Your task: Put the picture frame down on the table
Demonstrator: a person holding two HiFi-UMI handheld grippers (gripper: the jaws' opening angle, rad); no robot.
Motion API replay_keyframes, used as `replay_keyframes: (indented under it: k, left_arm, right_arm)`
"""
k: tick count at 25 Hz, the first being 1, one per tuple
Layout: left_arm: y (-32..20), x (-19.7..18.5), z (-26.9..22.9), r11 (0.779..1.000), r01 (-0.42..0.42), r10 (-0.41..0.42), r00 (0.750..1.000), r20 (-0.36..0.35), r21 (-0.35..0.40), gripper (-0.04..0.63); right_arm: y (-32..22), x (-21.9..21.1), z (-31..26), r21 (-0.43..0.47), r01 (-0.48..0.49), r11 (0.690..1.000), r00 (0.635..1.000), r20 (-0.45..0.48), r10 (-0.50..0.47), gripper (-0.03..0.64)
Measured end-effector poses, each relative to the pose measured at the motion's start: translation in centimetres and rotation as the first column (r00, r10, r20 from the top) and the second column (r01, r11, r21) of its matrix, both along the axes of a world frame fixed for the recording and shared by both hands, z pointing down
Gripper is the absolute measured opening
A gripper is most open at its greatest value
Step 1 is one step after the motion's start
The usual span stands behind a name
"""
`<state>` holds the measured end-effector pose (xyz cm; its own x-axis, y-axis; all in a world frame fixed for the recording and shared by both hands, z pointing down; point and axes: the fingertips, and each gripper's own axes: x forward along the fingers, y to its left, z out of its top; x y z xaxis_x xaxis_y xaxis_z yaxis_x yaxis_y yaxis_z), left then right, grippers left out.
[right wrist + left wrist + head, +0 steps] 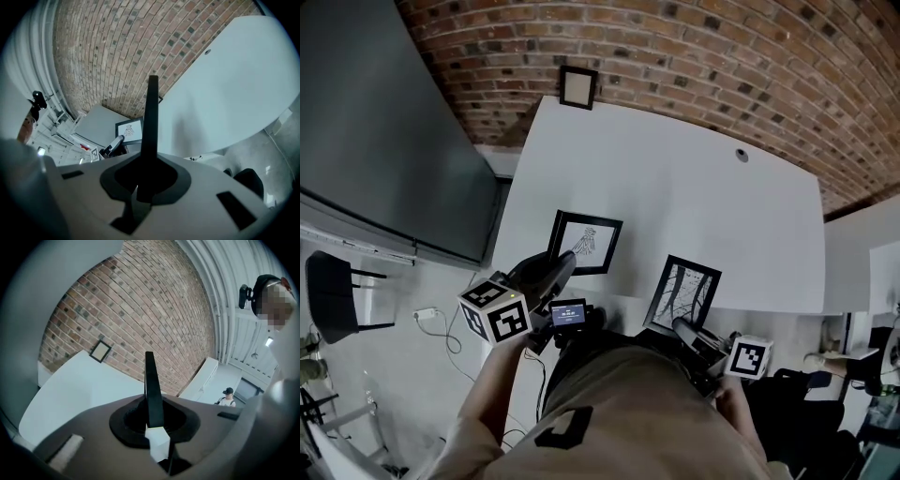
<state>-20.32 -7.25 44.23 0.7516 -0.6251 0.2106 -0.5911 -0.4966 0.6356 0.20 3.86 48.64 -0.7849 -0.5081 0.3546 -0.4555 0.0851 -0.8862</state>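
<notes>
No words, brands or numbers can be read. The small lit screen (568, 313) on the left gripper (562, 265) shows characters too small to make out. Its cube (496, 308) bears only black-and-white square patterns, as does the right gripper's (682, 328) cube (749, 356).

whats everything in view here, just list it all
left picture frame: 1, black with a line drawing, at the table's near edge, clamped in the left gripper
right picture frame: 1, black with a line drawing, at the table's near edge, clamped in the right gripper
small frame: 1, black, far end of the table against the wall
table: 1, white, centre
round fitting: 1, grey, far right of the tabletop
brick wall: 1, red-brown, behind the table
dark panel: 1, dark grey, left of the table
chair: 1, black, floor at left
cable: 1, white, floor at left
left gripper: 1, grey, marker cube
right gripper: 1, grey, marker cube
</notes>
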Motion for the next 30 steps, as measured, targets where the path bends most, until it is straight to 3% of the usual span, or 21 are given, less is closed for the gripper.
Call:
replay_keyframes:
  k: [12,24,30]
  left_arm:
    - [-3.2,5.3,0.2,0.999,0.014,-0.014,1.0,0.016,-0.032,0.032]
    - [-6.8,13.3,2.0,0.994,-0.042,0.047,0.998,0.049,-0.1,0.032]
    - [-8.5,15.5,3.8,0.992,-0.049,0.058,0.995,0.078,-0.113,0.032]
  right_arm:
    - [-2.6,2.3,0.5,-0.018,0.033,0.999,0.996,0.078,-0.031,0.029]
    - [-3.5,9.0,1.3,-0.049,-0.078,0.996,0.987,0.14,0.084,0.029]
    - [-3.3,10.4,1.3,-0.045,-0.095,0.994,0.982,0.157,0.101,0.029]
